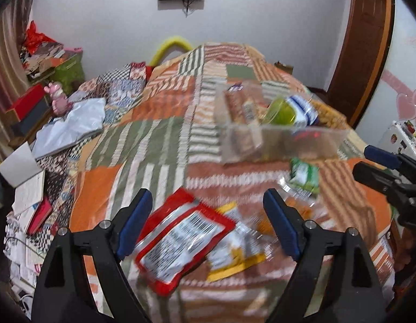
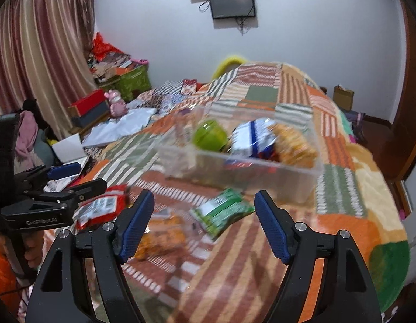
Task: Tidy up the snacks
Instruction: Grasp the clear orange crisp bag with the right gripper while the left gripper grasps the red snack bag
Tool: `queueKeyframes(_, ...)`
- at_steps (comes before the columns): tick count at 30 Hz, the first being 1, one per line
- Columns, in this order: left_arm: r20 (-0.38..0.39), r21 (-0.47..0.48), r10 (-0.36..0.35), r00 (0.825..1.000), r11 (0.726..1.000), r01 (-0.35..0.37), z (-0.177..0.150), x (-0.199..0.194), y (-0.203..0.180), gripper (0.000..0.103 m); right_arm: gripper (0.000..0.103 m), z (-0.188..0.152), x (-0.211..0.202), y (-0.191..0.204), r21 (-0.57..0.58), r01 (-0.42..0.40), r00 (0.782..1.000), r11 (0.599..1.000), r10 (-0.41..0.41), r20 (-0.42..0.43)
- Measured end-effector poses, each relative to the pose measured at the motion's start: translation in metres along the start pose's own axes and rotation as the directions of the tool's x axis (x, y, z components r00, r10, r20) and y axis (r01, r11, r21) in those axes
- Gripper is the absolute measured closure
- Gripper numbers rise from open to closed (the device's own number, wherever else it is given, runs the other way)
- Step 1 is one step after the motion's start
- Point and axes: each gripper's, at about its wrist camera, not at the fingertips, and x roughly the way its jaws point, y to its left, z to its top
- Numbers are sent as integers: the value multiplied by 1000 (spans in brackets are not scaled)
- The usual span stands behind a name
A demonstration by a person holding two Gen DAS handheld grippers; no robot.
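Inside clear bin (image 2: 302,172): green cup (image 2: 209,134), blue-white packet (image 2: 251,138), orange snacks (image 2: 294,142).

A patchwork blanket of orange, green and cream striped squares (image 1: 159,134) covers the bed. Left of it stand a pink pig-shaped figurine (image 2: 117,103), a red-lidded grey box (image 2: 88,109) and a green patterned box heaped with papers (image 2: 134,80), before a striped pink-and-gold curtain (image 2: 38,53). A dark framed screen (image 2: 233,2) hangs on the white wall.
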Motion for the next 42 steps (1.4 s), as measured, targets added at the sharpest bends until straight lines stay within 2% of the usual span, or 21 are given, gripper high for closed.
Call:
queueKeyframes(12,-121,-25,-14,993,1000,11,-33,39,39,18,29,-25,35,30,10,-39,990,999,40,-137)
queueKeyframes(21,-121,-8,-35,992,999,34,-30,58,44,13,27,-34,60,49,-18,-45,975,999,40,-219)
queueKeyframes(24,-132,-15,-39,991,999,37,-29,68,48,9,19,-35,65,51,-30,-27,974,999,19,-227)
queueKeyframes(31,-128,-68,-67,989,996,58,-29,82,61,9,9,-34,73,55,-58,-13,972,998,-1,-236)
queueKeyframes(34,-109,-53,-58,992,997,52,-32,80,59,13,2,-33,80,56,-74,-1,971,997,-17,-239)
queueKeyframes(36,-102,-41,-52,993,998,48,-34,78,57,21,0,-32,84,53,-58,-1,969,998,-13,-245)
queueKeyframes(40,-97,-54,-62,993,997,57,-36,74,59,30,0,-30,92,43,-2,-25,964,1000,23,-266)
queueKeyframes(42,-92,-60,-67,994,996,61,-38,70,60,32,0,-29,93,39,11,-21,964,1000,23,-263)
